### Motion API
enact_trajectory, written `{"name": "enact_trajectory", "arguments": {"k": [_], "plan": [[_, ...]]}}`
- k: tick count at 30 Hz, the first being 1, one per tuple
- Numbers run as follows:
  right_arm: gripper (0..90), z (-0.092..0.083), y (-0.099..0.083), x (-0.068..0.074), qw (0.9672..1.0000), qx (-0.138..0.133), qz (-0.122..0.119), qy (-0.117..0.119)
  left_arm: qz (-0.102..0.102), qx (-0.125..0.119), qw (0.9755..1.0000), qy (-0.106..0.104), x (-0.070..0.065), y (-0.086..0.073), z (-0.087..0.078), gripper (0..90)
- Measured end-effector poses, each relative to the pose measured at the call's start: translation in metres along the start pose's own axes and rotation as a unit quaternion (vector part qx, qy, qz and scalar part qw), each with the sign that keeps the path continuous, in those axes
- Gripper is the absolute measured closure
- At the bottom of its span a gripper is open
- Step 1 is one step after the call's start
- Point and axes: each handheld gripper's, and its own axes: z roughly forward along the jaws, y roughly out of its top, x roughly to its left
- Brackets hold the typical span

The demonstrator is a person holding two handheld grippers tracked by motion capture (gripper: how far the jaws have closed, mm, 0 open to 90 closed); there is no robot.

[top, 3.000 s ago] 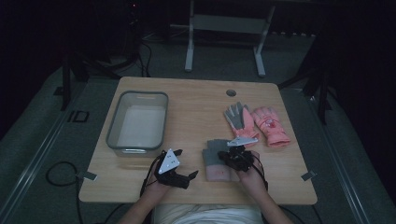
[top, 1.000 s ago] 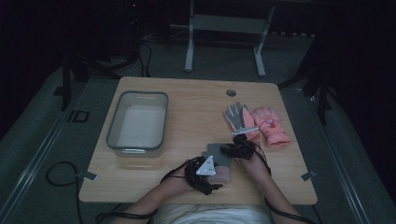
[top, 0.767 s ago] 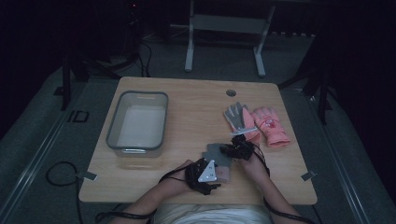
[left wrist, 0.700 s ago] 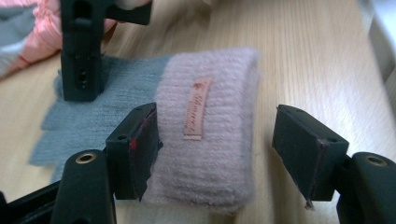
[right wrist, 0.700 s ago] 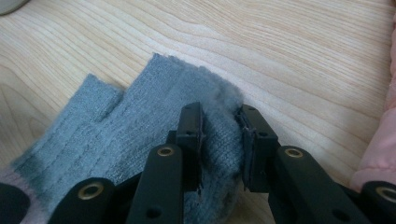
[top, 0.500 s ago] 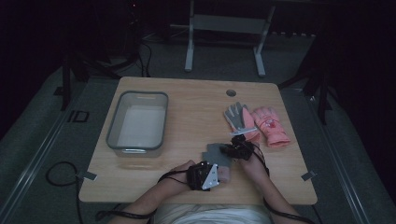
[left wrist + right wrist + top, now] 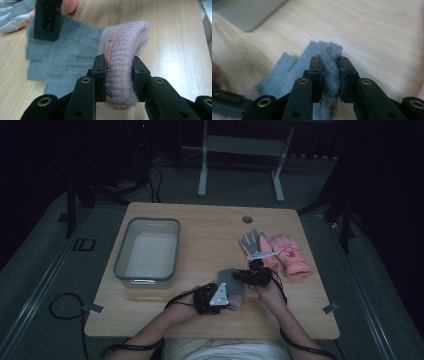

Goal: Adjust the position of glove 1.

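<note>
A grey knit glove (image 7: pixel 231 279) with a fuzzy pinkish cuff (image 7: pixel 125 45) lies near the table's front edge. My left gripper (image 7: pixel 227 295) has just been closing and is now shut on that cuff, which bulges between the pads (image 7: pixel 119 72). My right gripper (image 7: pixel 245 276) has closed a little further and is shut on the glove's grey finger end (image 7: pixel 330 67), holding it bunched just above the wood. The glove's flat grey body (image 7: pixel 70 55) stretches between the two grippers.
A grey plastic bin (image 7: pixel 146 252) stands on the table's left half. At the right lie a pink glove pair (image 7: pixel 290 255) and a grey-and-white glove (image 7: pixel 252 242). A round hole (image 7: pixel 247 219) is at the far edge of the wooden table (image 7: pixel 210 235).
The left hand has come in from the left to the glove's near end and turned over it. The right hand has stayed at the glove's far end.
</note>
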Motion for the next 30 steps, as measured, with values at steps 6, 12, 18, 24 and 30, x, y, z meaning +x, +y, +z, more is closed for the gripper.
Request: {"name": "enact_trajectory", "arguments": {"k": [6,12,18,24,30], "plan": [[75.6,-0.011,0.025,0.015,0.9987,-0.018,-0.046,-0.012,0.003,-0.004,0.9999,0.012,0.015,0.007,-0.024,70.1],[75.6,-0.016,0.051,0.027,0.9965,-0.033,-0.075,-0.016,0.004,0.0,0.9997,0.025,0.03,0.011,-0.046,70.2],[75.5,-0.012,0.075,0.039,0.9947,-0.047,-0.091,-0.011,0.005,0.012,0.9991,0.04,0.045,0.011,-0.068,70.2],[75.5,-0.004,0.101,0.051,0.9927,-0.058,-0.105,-0.012,-0.001,0.022,0.9983,0.054,0.062,0.007,-0.088,70.2],[75.6,0.005,0.127,0.065,0.9907,-0.062,-0.121,-0.011,-0.004,0.039,0.9972,0.064,0.076,0.002,-0.107,70.2]]}}
